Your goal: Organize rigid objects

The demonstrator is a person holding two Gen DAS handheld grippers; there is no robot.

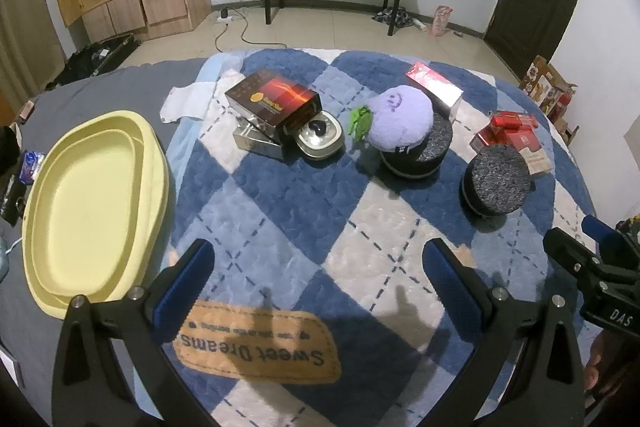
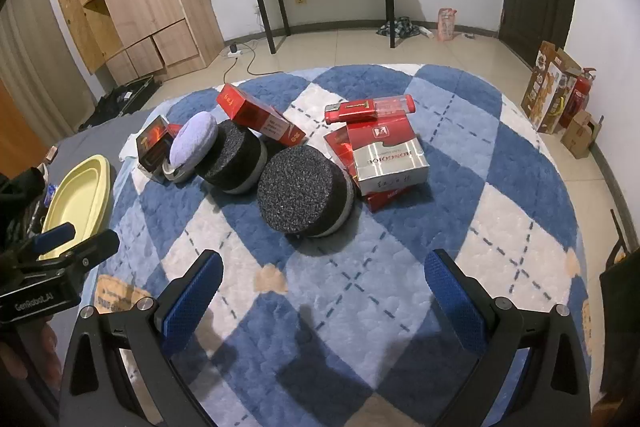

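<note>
Hovering spread and empty, left gripper point(image 1: 316, 283) and right gripper point(image 2: 324, 291) face unsorted clutter; next likely lifting the nearest foam puck point(image 2: 302, 193) toward the yellow tray point(image 1: 92, 203)

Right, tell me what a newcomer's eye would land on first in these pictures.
First the blue-and-white diamond-patterned plush blanket, then the clutter on it: a purple round plush toy resting on a black foam disc, a second black foam disc nearer, and red cigarette packs stacked beside it. A pale yellow oval plastic tray lies at the far left, and the left gripper and right gripper are both open, holding nothing.
</note>
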